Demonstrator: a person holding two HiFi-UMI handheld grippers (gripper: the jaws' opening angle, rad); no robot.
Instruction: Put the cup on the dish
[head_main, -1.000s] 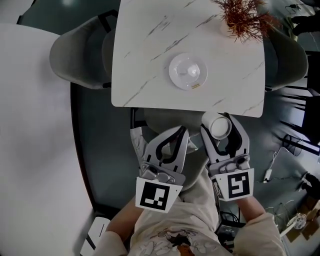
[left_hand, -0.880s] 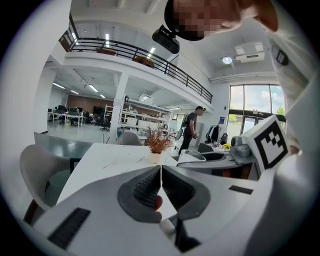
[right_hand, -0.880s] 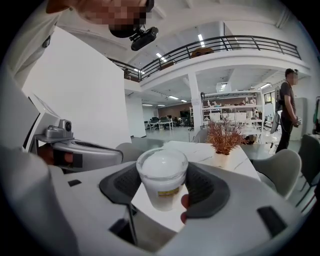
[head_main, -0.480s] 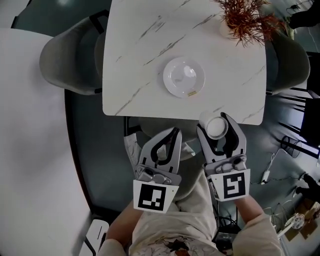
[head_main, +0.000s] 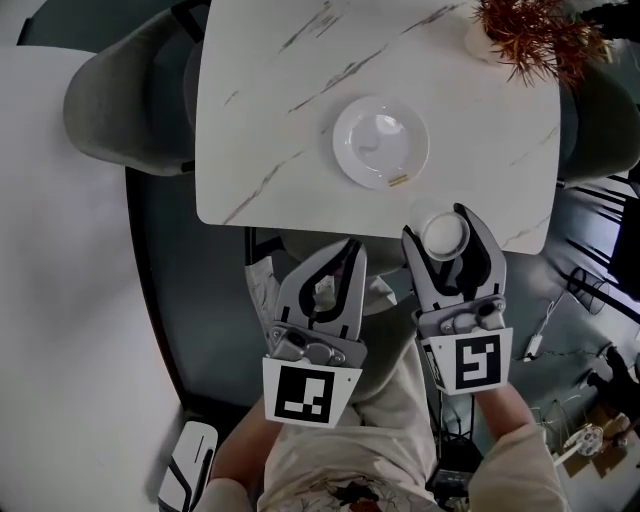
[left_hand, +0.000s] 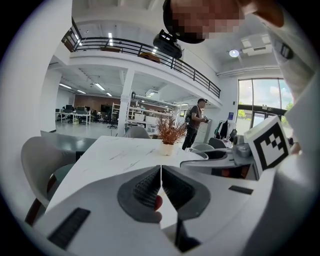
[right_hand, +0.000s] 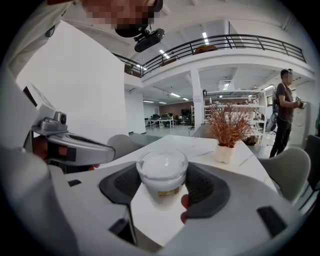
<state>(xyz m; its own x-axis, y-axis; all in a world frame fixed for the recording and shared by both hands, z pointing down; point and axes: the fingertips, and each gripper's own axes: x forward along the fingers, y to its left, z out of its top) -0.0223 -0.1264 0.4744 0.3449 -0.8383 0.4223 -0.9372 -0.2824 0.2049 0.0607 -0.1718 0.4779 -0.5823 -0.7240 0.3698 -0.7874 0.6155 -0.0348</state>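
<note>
A small white cup (head_main: 444, 236) (right_hand: 162, 175) stands upright between the jaws of my right gripper (head_main: 446, 226) (right_hand: 163, 186), which is shut on it just over the near edge of the marble table (head_main: 290, 120). The white dish (head_main: 380, 141) lies on the table, a little ahead and to the left of the cup. My left gripper (head_main: 337, 262) (left_hand: 160, 189) hangs below the table's front edge, left of the right one, its jaws shut with nothing between them.
A potted plant with reddish dry sprigs (head_main: 535, 30) (right_hand: 226, 130) stands at the table's far right corner. Grey chairs (head_main: 120, 90) flank the table on both sides. A person (right_hand: 284, 112) stands in the background at the right.
Both grippers have moved forward toward the table. The right one, still holding the cup, now reaches over the near table edge, closer to the dish.
</note>
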